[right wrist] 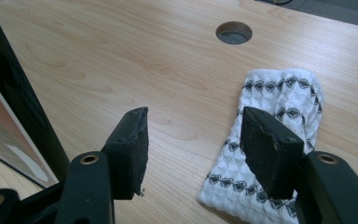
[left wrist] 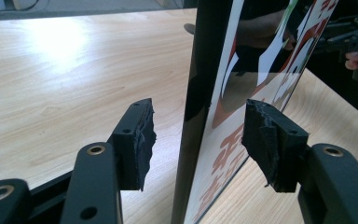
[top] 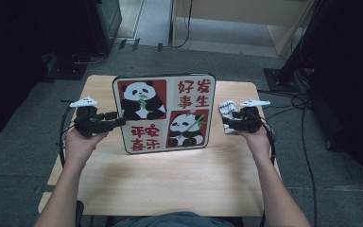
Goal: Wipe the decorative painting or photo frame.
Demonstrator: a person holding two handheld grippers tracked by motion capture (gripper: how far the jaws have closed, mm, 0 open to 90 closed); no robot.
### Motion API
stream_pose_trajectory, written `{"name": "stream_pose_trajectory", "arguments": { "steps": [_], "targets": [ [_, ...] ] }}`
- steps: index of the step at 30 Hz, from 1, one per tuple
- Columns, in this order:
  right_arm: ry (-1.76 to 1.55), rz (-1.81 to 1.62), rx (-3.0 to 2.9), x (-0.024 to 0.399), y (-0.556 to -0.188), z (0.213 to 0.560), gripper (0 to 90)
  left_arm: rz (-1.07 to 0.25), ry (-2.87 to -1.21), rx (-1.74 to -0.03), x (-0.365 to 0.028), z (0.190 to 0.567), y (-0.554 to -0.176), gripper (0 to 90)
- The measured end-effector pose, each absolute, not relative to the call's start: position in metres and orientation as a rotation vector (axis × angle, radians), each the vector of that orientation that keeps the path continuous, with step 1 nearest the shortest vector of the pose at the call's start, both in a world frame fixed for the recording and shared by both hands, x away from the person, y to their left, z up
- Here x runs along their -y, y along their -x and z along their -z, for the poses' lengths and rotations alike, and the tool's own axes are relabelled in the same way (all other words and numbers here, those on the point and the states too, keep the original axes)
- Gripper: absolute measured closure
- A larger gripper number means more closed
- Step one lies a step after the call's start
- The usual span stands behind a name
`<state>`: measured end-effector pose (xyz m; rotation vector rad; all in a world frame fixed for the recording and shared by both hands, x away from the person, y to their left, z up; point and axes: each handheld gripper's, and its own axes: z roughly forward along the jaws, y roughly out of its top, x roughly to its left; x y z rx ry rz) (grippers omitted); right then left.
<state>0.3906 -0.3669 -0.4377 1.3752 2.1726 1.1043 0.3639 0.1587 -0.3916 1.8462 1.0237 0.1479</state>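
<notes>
My left gripper (left wrist: 198, 140) is spread wide around the upright panda board's (top: 164, 113) shiny black edge, not pinching it

The panda board (top: 164, 113) stood upright on the tabletop (top: 170, 179). Left of the board was the left hand-held gripper (top: 116, 120), its jaws astride the board's edge. Right of the board lay the cloth (top: 227, 109), beside the right hand-held gripper (top: 228, 124).

High view looks down; both claw views sit close, sharing the panda board (top: 164, 113).
</notes>
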Motion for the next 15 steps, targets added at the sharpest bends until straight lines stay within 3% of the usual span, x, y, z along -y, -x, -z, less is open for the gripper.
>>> {"name": "stream_pose_trajectory", "arguments": {
  "steps": [15],
  "targets": [
    [-1.391,-1.100,-2.167,0.369,-0.395,0.439,40.6,-0.184,-1.839,-1.059,-0.178,0.393,-0.359,41.4]
  ]
}}
